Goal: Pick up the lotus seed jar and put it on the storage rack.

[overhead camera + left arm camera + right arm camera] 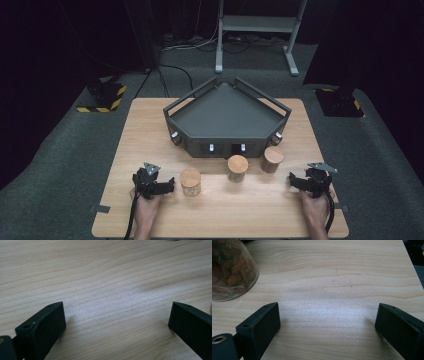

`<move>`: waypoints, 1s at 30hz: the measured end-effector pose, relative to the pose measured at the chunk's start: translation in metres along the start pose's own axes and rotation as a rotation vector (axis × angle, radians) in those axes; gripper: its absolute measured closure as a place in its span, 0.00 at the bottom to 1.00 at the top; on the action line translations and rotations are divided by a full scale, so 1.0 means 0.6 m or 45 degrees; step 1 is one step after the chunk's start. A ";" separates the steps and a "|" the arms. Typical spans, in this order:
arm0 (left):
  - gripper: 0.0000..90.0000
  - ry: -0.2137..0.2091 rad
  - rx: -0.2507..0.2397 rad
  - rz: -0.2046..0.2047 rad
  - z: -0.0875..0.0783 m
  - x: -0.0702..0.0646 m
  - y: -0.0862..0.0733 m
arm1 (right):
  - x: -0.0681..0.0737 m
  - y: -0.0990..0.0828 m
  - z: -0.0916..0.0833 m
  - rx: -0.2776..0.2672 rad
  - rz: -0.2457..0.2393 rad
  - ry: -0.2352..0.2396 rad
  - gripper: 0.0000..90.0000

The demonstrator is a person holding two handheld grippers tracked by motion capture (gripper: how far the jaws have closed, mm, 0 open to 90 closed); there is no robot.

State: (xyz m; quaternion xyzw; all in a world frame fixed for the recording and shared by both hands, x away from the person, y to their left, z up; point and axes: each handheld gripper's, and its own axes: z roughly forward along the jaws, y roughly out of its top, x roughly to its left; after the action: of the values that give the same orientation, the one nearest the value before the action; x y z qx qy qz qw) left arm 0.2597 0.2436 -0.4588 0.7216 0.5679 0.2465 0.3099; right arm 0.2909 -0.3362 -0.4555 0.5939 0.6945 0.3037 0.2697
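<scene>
Down on the near part of the wooden counter (pixel 150 120), the left tool (pixel 170 185) rests with its jaws spread wide and nothing between them, pointing right toward the left jar (pixel 190 181), which stands just beside its tips. At the near right edge, the right tool (pixel 291 180) is likewise spread wide and empty, pointing left, with bare wood between its jaws in the right gripper view. A middle jar (pixel 237 168) stands nearer the centre, and a right jar (pixel 272 159) stands close to the front of the dark five-sided tray (pixel 225 112). All three jars are upright with wooden lids. A glass jar wall (pixel 229 270) showing brown contents appears at the upper left of the right gripper view.
</scene>
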 end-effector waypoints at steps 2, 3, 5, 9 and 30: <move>0.01 -0.007 0.001 0.003 0.000 0.002 0.000 | 0.000 0.000 0.000 0.000 -0.001 0.000 0.06; 0.01 -0.013 0.001 0.008 0.000 0.004 0.000 | 0.000 0.000 0.000 0.000 0.000 0.000 0.06; 0.01 -0.022 0.004 0.015 -0.001 0.007 0.001 | 0.000 0.000 0.000 0.000 0.000 0.000 0.06; 0.01 -0.051 0.035 0.039 -0.005 0.014 0.007 | 0.000 0.000 0.000 0.000 0.000 0.000 0.06; 0.01 -0.316 -0.023 0.160 -0.056 0.025 -0.026 | 0.000 0.000 0.000 0.000 0.000 0.000 0.06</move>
State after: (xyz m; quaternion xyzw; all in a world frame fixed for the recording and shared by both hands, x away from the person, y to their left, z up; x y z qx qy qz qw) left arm 0.2286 0.2664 -0.4471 0.7779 0.4765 0.1794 0.3684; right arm 0.2909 -0.3362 -0.4555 0.5939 0.6945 0.3037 0.2696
